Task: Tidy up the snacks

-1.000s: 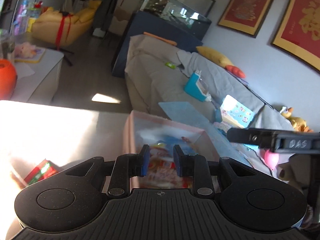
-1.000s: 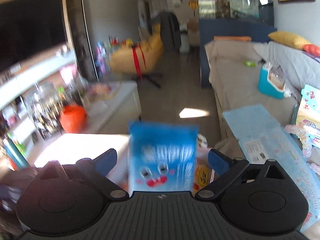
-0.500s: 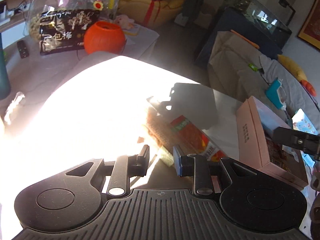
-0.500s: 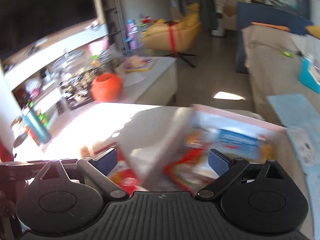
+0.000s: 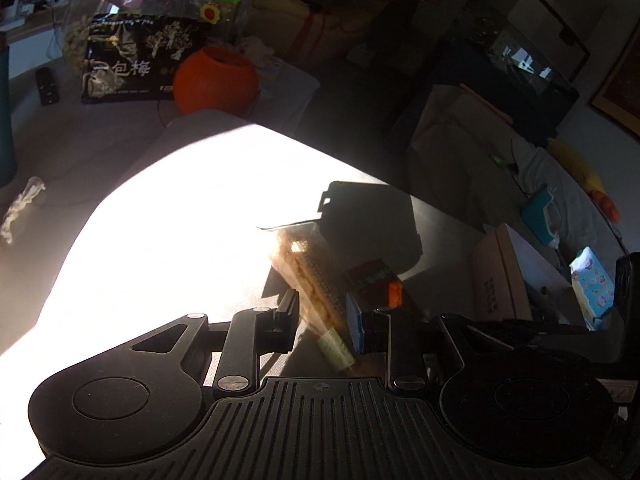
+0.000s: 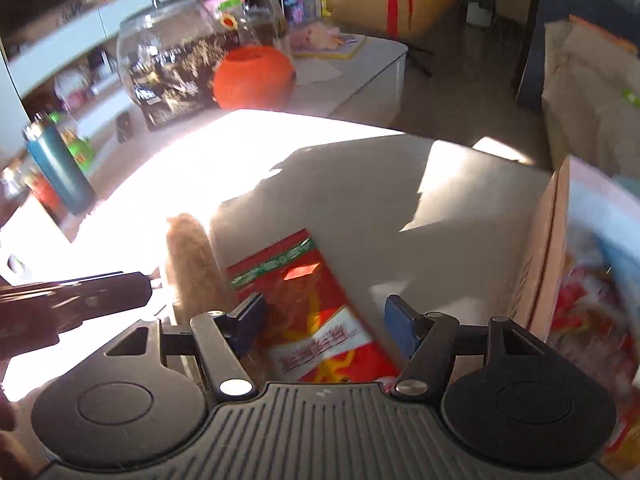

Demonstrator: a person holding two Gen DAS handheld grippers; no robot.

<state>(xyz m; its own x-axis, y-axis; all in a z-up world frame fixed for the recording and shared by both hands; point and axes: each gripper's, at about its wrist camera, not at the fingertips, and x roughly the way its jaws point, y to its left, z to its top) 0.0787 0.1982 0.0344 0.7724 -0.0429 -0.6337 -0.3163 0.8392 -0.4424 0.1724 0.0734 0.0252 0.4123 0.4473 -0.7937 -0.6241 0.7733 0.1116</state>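
1. Here, in the left wrist view, the left gripper (image 5: 322,322) sits at lower centre with its jaws narrowly apart, framing the near end of a clear packet of brown biscuits (image 5: 310,280); whether the pads touch the packet I cannot tell.
2. The biscuit packet lies on the table (image 5: 180,220), running from centre frame down toward the fingers, its far end lit by the sun and its near end a pale crimped seal.
3. Just right of it lies a red snack bag (image 5: 378,280), mostly in shadow in this view.
4. In the right wrist view, the right gripper (image 6: 324,326) hangs at lower centre with jaws wide and nothing between the pads; the red snack bag (image 6: 316,312) lies flat below it, showing a green band near the top and white lettering lower down.
5. The pink box (image 6: 544,252) stands at the right edge, with blurred colourful packets inside.
6. An orange pot (image 6: 254,76) and a glass jar (image 6: 168,64) stand in the upper left.
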